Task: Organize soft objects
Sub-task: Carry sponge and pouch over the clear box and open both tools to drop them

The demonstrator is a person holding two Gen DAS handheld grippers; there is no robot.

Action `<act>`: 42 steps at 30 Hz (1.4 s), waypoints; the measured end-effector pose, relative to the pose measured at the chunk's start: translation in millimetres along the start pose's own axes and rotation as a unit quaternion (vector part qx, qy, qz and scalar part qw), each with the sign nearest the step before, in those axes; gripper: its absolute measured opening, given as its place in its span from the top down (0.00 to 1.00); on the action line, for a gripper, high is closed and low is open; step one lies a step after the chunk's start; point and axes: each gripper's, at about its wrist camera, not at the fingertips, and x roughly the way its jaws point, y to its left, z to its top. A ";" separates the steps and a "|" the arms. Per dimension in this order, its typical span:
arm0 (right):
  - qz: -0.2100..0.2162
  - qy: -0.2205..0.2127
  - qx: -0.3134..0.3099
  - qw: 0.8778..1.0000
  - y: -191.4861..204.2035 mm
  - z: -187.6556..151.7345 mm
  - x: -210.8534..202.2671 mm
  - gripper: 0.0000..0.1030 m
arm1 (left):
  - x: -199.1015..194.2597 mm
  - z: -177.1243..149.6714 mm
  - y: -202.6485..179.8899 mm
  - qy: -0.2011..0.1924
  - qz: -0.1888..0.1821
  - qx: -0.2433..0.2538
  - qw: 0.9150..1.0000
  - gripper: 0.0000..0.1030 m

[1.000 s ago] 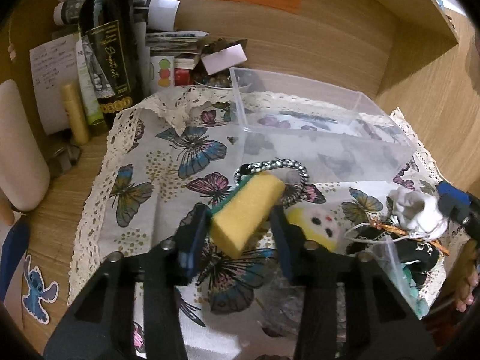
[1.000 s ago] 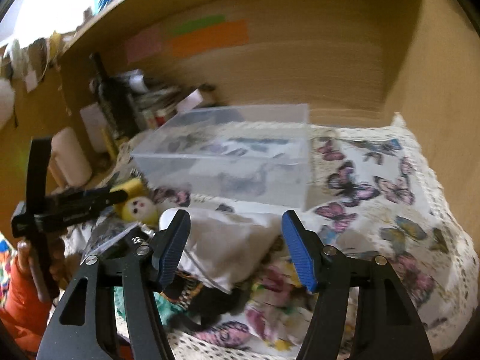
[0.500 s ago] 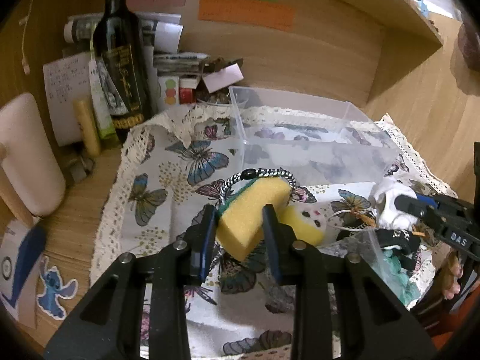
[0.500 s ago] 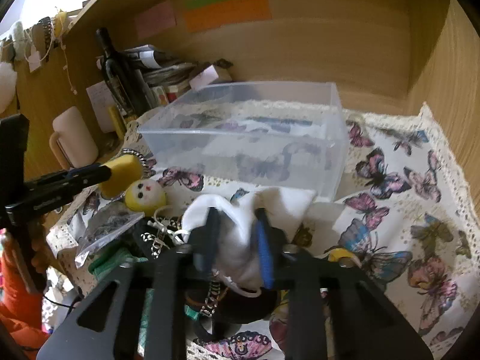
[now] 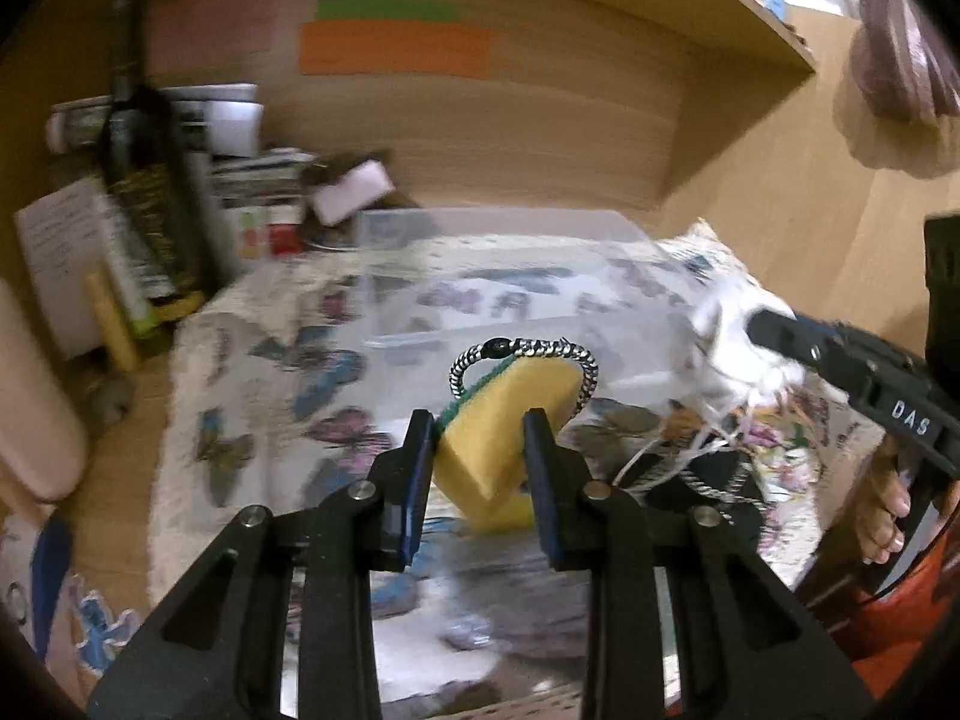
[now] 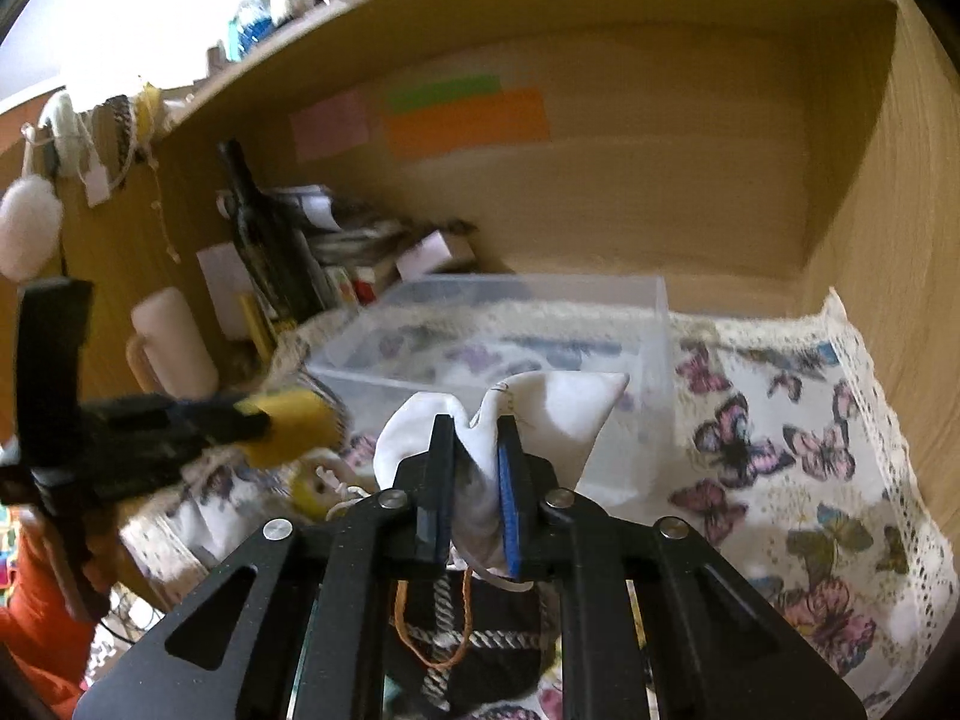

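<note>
My left gripper (image 5: 479, 447) is shut on a yellow sponge (image 5: 501, 429) with a green scouring side, held above the butterfly cloth; a silver braided bracelet (image 5: 523, 355) hangs looped around the sponge's far end. My right gripper (image 6: 474, 462) is shut on a white cloth pouch (image 6: 543, 414), lifted just in front of the clear plastic box (image 6: 504, 324). The box also shows in the left wrist view (image 5: 498, 276). Each gripper shows in the other's view, the right gripper (image 5: 780, 336) and the left gripper (image 6: 252, 417).
A dark wine bottle (image 5: 147, 180), papers and a cream roll (image 6: 174, 342) stand at the back left. A yellow doll face (image 6: 315, 489), a black pouch with cords (image 6: 474, 648) and a plastic bag (image 5: 480, 600) lie on the butterfly cloth (image 6: 780, 438). Wooden walls enclose the back and right.
Both grippers closed, the left on the sponge and the right on the white pouch, and then lifted them. The bracelet came up with the sponge.
</note>
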 end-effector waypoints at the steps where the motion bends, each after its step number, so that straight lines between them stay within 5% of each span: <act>1: 0.006 -0.004 -0.003 1.000 3.0 3.1 -0.5 0.89 | 3.0 0.0 -5.1 0.004 -0.010 0.005 1.000 0.71; 8: -0.009 0.000 -0.025 1.000 14.5 3.7 11.2 0.89 | 2.0 -4.7 -35.3 0.001 -0.035 0.043 0.998 0.71; 15: -0.031 0.007 -0.020 0.999 3.3 4.1 19.1 0.89 | -9.5 -0.4 -21.9 -0.006 -0.037 0.023 0.999 0.71; 22: 0.005 -0.008 -0.036 0.999 19.3 12.7 10.3 0.89 | 2.5 -1.0 -20.1 0.013 -0.041 0.023 0.999 0.71; 33: -0.025 0.020 -0.053 0.998 17.9 10.4 41.8 0.89 | -9.3 -2.6 -27.0 -0.006 -0.045 0.028 0.999 0.71; 42: 0.010 -0.004 -0.052 0.999 25.6 16.9 19.1 0.89 | 5.2 -4.5 -19.2 0.008 -0.037 0.019 0.999 0.71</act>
